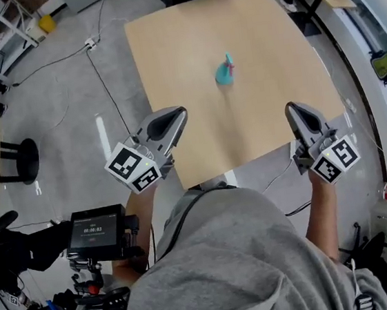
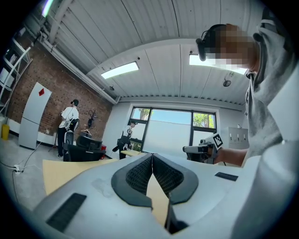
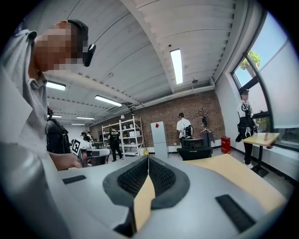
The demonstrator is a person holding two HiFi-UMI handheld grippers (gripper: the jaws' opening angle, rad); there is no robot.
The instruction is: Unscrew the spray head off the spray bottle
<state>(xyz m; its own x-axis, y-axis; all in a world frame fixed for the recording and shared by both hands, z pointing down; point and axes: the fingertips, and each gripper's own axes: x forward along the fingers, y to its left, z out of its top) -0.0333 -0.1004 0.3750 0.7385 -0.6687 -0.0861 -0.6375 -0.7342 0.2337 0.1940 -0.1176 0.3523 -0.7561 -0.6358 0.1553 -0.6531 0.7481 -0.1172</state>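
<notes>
Not started: my left gripper [image 1: 174,116] and right gripper [image 1: 295,110] are both closed and empty at the pale wooden worktop's [image 1: 180,41] near edge. The small teal spray bottle [image 1: 225,75] sits mid-worktop, untouched. Next I'd open both and reach in.

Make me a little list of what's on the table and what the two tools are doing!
table: light wood, seen from above
spray bottle: teal, on the table towards its middle, nothing touching it
spray head: pink, on top of the bottle, not yet unscrewed
left tool: shut, holding nothing, at the table's near edge
right tool: shut, holding nothing, at the table's near edge, on the other side
gap: both tools are well short of the bottle
</notes>
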